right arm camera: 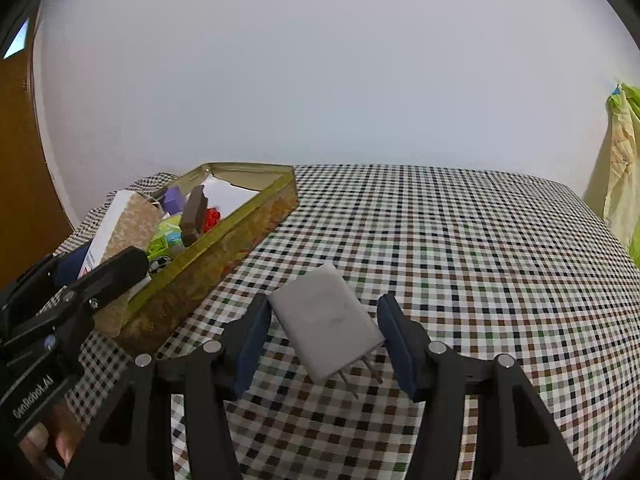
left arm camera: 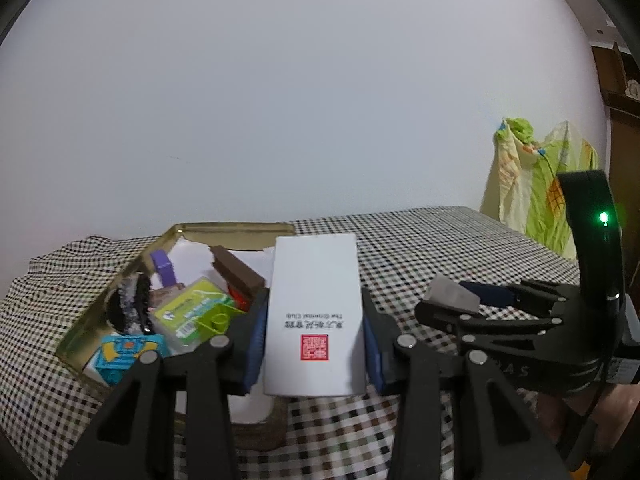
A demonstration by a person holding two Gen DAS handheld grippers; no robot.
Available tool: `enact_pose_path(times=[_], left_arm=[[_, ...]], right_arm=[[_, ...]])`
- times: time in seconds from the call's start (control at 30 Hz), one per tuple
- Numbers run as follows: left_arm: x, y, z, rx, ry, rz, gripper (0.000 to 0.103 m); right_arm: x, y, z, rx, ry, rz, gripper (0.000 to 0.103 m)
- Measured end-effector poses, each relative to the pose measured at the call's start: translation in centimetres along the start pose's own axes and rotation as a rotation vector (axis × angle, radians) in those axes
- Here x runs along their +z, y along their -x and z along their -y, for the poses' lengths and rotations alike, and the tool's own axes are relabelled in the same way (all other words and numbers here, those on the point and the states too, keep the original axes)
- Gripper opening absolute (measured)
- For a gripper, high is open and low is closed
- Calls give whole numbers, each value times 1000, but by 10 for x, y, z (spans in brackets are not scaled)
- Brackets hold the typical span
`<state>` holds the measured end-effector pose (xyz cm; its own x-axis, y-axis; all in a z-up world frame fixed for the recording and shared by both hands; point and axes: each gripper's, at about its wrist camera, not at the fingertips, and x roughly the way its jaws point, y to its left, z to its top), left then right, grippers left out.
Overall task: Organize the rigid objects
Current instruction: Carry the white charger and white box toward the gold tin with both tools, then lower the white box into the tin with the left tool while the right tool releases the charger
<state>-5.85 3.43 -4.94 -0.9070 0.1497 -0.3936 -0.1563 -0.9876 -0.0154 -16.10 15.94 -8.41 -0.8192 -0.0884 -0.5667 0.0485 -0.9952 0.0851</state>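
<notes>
My left gripper [left arm camera: 314, 332] is shut on a white card box [left arm camera: 316, 312] with a red seal, held above the near edge of a gold tin [left arm camera: 224, 230]. The tin holds several small things: a brown bar [left arm camera: 236, 270], a green packet [left arm camera: 196, 312], a purple piece [left arm camera: 164, 266]. My right gripper [right arm camera: 324, 332] is shut on a white plug adapter [right arm camera: 330, 320], prongs toward the camera, held above the checked cloth [right arm camera: 460, 248] to the right of the tin [right arm camera: 224, 256]. The right gripper also shows in the left wrist view [left arm camera: 460, 300].
The checked tablecloth [left arm camera: 440, 248] covers the table up to a plain white wall. A yellow-green cloth [left arm camera: 536, 184] hangs at the far right. A brown door [right arm camera: 20, 152] stands at the left. The left gripper with its box [right arm camera: 120, 220] sits beside the tin.
</notes>
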Motion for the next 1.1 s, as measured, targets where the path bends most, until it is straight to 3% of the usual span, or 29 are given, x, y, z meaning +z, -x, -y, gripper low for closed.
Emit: enact_pose_path(times=[0.6, 0.93, 1.1], left_arm=[[3, 14, -61, 81, 75, -5, 40], [19, 6, -100, 178, 57, -75, 40], [27, -9, -116, 191, 49, -134, 40]], right_arm=[[9, -11, -33, 47, 55, 1, 58], [37, -11, -65, 112, 140, 10, 58], [56, -24, -90, 148, 193, 2, 58]])
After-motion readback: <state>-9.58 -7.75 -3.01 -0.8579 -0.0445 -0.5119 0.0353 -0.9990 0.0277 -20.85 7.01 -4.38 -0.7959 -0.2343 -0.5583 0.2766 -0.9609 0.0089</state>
